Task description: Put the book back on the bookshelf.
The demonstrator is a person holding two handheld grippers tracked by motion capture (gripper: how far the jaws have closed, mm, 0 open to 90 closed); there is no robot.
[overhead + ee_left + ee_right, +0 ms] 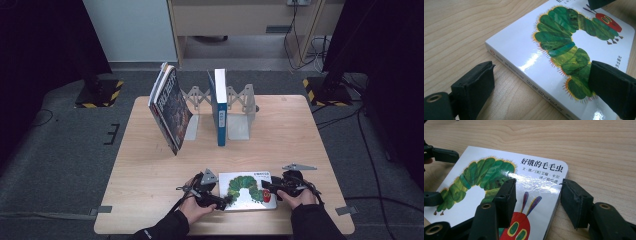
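Books: one caterpillar board book [247,190] flat on worktop [150,165], two upright in rack [239,112] | left gripper [216,199] fingers wide open astride its spine edge | right gripper [267,189] fingers partly open over opposite edge, not pressing.

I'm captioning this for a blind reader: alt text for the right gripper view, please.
A white caterpillar picture book lies flat on a wooden table, its corner between the right gripper's two black jaws, one over the cover, one beside its edge.
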